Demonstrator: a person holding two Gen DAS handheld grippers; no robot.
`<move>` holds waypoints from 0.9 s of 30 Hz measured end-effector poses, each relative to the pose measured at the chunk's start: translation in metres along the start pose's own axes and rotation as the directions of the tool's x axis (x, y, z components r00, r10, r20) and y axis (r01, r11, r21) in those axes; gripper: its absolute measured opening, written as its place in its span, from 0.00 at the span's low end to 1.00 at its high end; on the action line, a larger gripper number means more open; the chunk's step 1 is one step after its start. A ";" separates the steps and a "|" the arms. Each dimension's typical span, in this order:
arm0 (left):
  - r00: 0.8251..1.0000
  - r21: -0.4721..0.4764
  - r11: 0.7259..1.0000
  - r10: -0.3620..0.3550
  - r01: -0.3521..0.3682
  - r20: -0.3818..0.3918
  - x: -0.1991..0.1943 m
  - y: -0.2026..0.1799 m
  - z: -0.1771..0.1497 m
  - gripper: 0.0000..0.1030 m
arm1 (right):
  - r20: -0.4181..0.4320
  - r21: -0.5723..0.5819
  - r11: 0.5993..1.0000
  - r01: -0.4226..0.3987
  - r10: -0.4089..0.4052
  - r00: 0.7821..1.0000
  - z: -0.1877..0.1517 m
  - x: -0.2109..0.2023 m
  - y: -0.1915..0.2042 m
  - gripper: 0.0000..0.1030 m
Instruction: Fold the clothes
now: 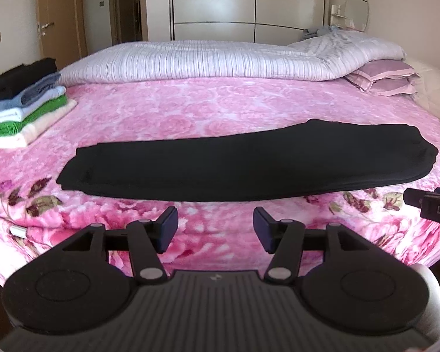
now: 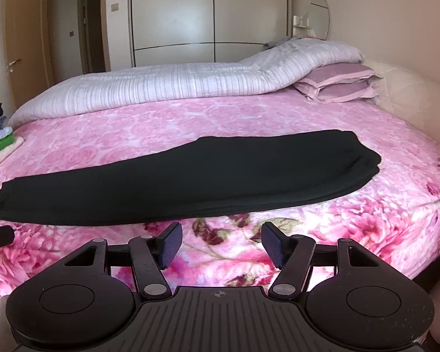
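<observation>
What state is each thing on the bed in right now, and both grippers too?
Black garment: folded into a long strip, lying flat on the bed.
Stack of clothes: folded, piled at the bed's left edge.
Quilt: pushed back along the far side.
Pillows: stacked, partly under the quilt.
Left gripper: open, empty.
Right gripper: open, empty.

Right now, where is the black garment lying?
In both views the black garment lies flat across the pink bedspread, just beyond both tools, right of the stack of folded clothes.
</observation>
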State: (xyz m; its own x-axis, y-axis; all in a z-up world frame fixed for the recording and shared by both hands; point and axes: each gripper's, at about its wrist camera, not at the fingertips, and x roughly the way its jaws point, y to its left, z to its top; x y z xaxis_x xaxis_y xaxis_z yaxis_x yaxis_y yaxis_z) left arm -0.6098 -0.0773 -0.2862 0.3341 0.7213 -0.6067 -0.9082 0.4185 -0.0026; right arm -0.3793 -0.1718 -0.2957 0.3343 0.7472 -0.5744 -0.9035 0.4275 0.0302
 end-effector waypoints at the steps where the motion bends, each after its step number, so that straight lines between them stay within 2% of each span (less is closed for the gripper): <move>1: 1.000 -0.012 1.000 -0.009 0.009 -0.010 0.004 0.002 0.000 0.51 | -0.007 0.001 1.000 -0.001 0.001 1.000 -0.001 0.005 0.000 0.62; 4: 0.997 -0.081 0.995 -0.065 0.062 -0.031 0.018 0.014 -0.002 0.51 | -0.034 0.007 1.000 -0.003 0.003 0.999 -0.004 0.019 -0.002 0.62; 8: 0.992 -0.214 0.969 -0.128 0.122 -0.016 0.038 0.047 -0.008 0.50 | -0.071 0.024 1.000 -0.009 0.011 0.997 -0.007 0.045 -0.011 0.62; 11: 0.993 -0.325 0.938 -0.113 0.116 0.028 0.052 0.085 -0.011 0.48 | -0.091 0.049 0.999 -0.014 0.019 0.996 -0.007 0.066 -0.021 0.62; 13: 0.994 -0.429 0.896 -0.099 0.110 0.047 0.062 0.117 -0.014 0.45 | -0.093 0.079 0.997 -0.016 0.023 0.995 -0.005 0.081 -0.030 0.62; 16: 0.994 -0.610 0.785 -0.088 0.107 0.061 0.082 0.168 -0.019 0.43 | -0.089 0.113 0.993 -0.016 0.026 0.996 0.002 0.103 -0.042 0.62; 19: 0.994 -0.761 0.639 -0.086 0.108 0.068 0.100 0.209 -0.023 0.43 | -0.086 0.128 0.992 -0.005 0.016 0.996 0.013 0.124 -0.048 0.62; 23: 0.993 -0.880 0.461 -0.080 0.111 0.084 0.122 0.239 -0.034 0.43 | -0.088 0.130 0.992 -0.001 0.013 0.996 0.032 0.149 -0.052 0.62; 25: 0.993 -0.910 0.400 -0.074 0.114 0.092 0.131 0.245 -0.038 0.41 | -0.089 0.125 0.992 0.002 0.009 0.996 0.040 0.157 -0.053 0.62; 27: 0.992 -0.915 0.384 -0.065 0.123 0.106 0.136 0.248 -0.038 0.42 | -0.089 0.116 0.993 0.010 0.001 0.996 0.043 0.163 -0.054 0.62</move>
State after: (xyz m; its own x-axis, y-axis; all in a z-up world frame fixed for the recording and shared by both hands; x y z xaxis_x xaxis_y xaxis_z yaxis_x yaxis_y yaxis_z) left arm -0.7988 0.1036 -0.3995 0.4170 0.7470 -0.5177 -0.5383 -0.2560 -0.8029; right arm -0.2645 -0.0510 -0.3556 0.3087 0.6994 -0.6447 -0.8629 0.4910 0.1195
